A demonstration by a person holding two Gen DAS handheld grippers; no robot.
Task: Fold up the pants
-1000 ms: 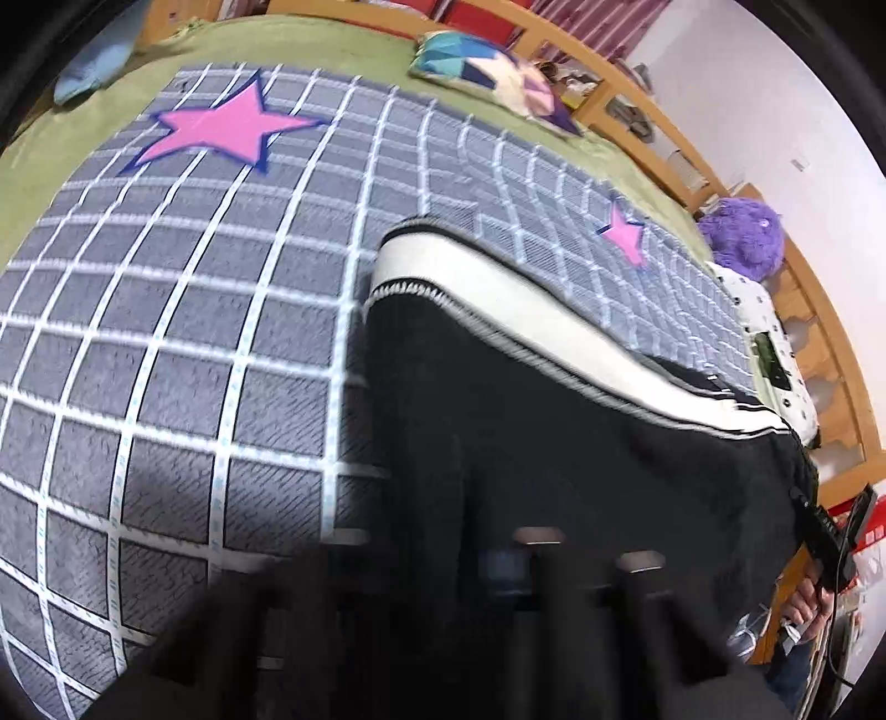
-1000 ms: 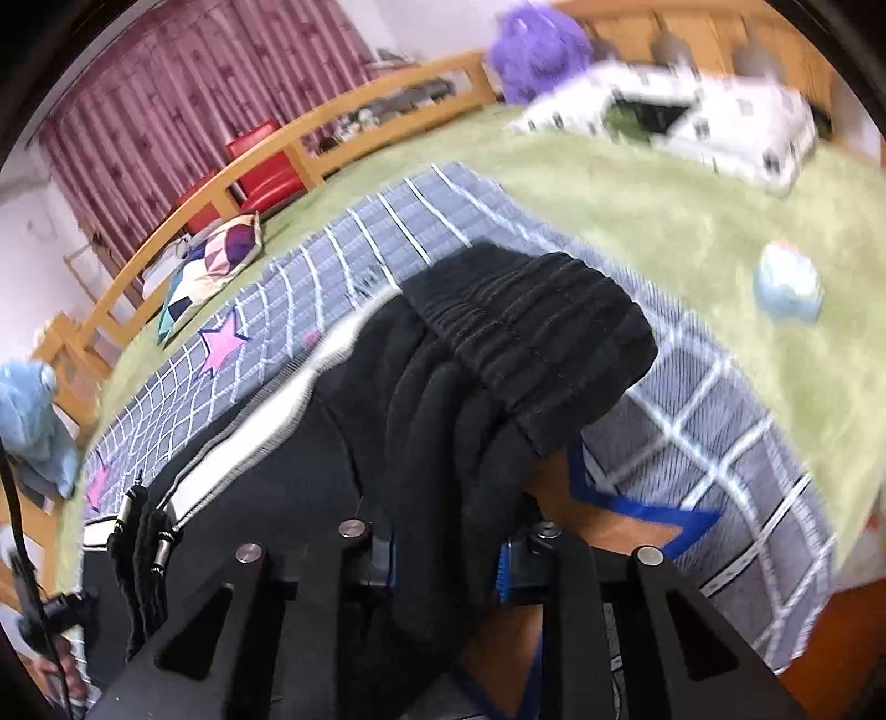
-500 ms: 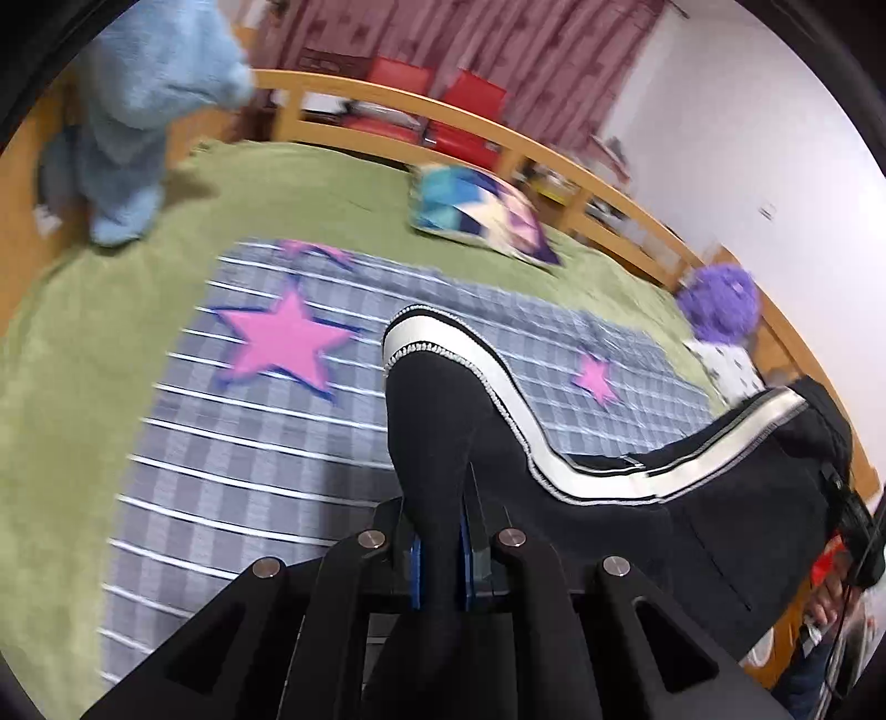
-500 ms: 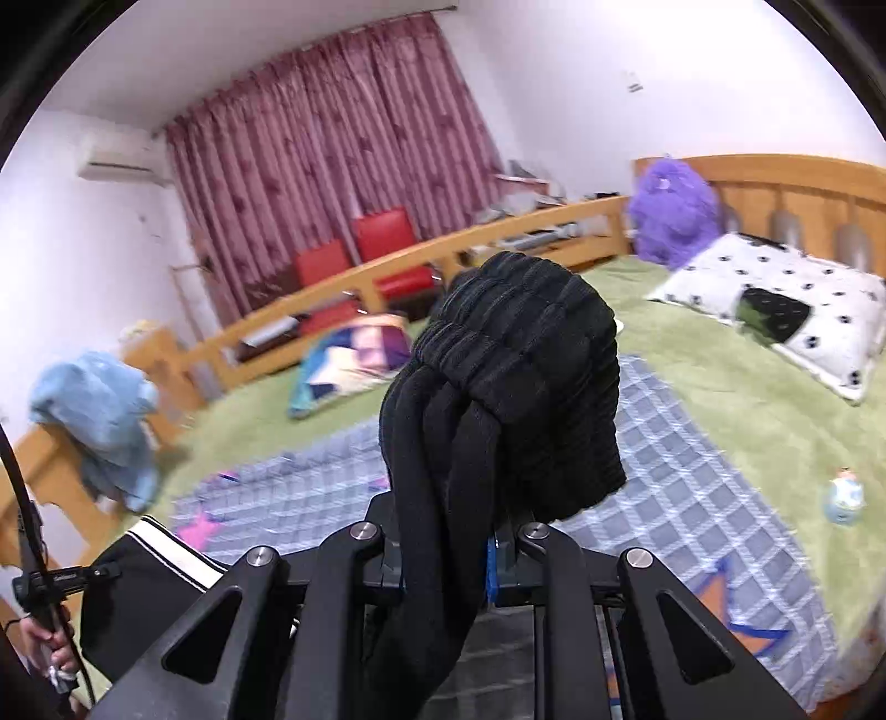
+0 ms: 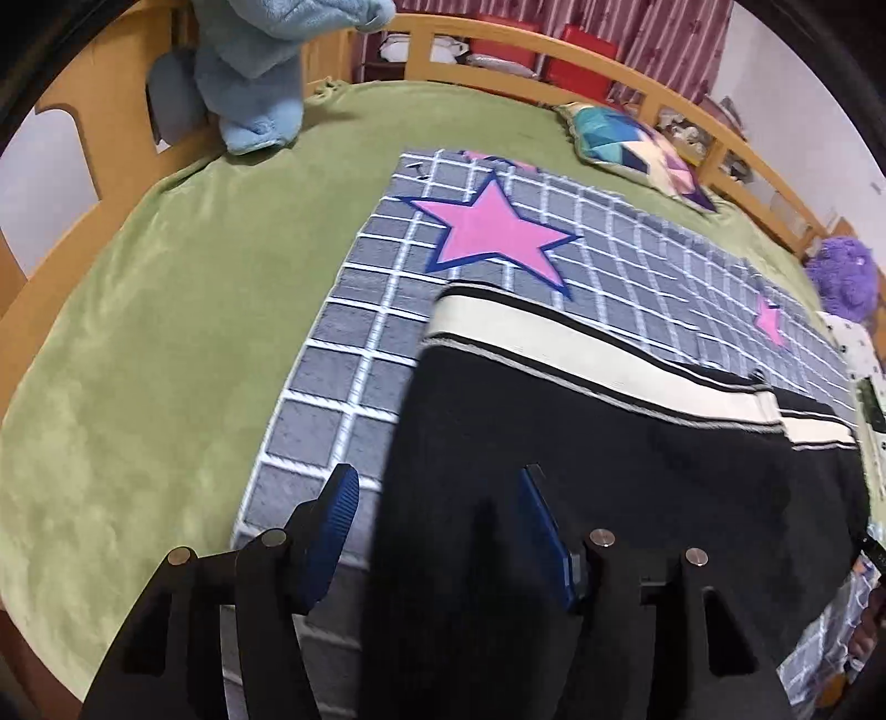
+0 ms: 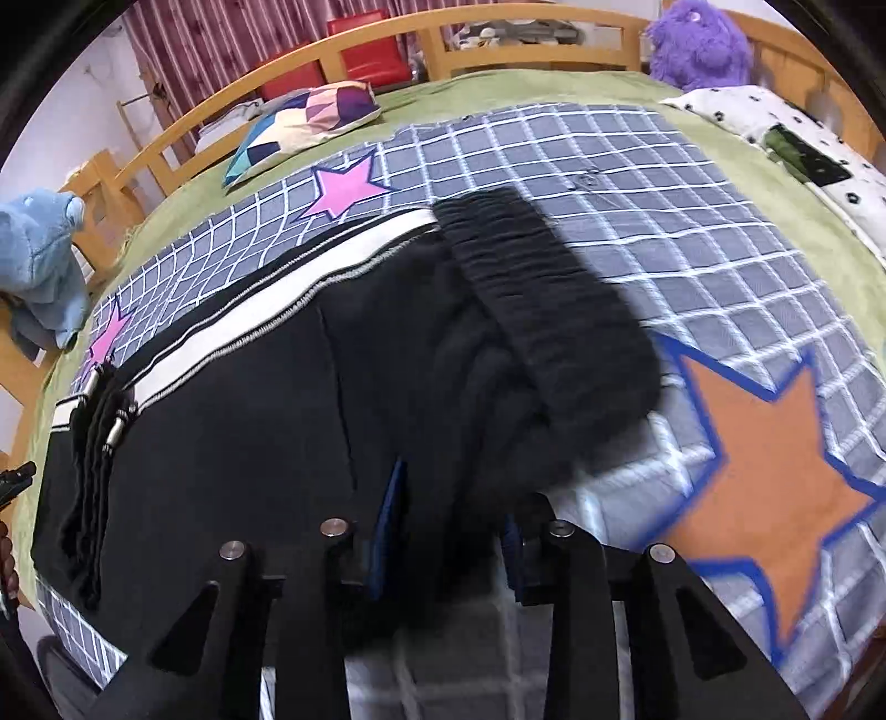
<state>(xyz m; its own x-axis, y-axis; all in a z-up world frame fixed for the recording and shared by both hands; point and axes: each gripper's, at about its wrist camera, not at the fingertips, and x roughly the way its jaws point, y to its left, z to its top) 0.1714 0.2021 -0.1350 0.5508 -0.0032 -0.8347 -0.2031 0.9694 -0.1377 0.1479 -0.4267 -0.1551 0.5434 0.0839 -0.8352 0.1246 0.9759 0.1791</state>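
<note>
Black pants with a white side stripe lie flat on a grey checked blanket. My left gripper is open just above the leg-cuff end; its blue pads stand wide apart, nothing between them. In the right wrist view the pants stretch to the left and the ribbed waistband lies bunched just ahead of my right gripper. That gripper is open too, its jaws parted over the black cloth, not pinching it.
The blanket lies on a green bedspread inside a wooden bed rail. A patchwork pillow, a blue garment, a purple plush and a dotted white pillow sit around the edges.
Both grippers held the pants raised above the bed half a second ago. They have now lowered them flat onto the blanket and both have opened, letting the cloth go.
</note>
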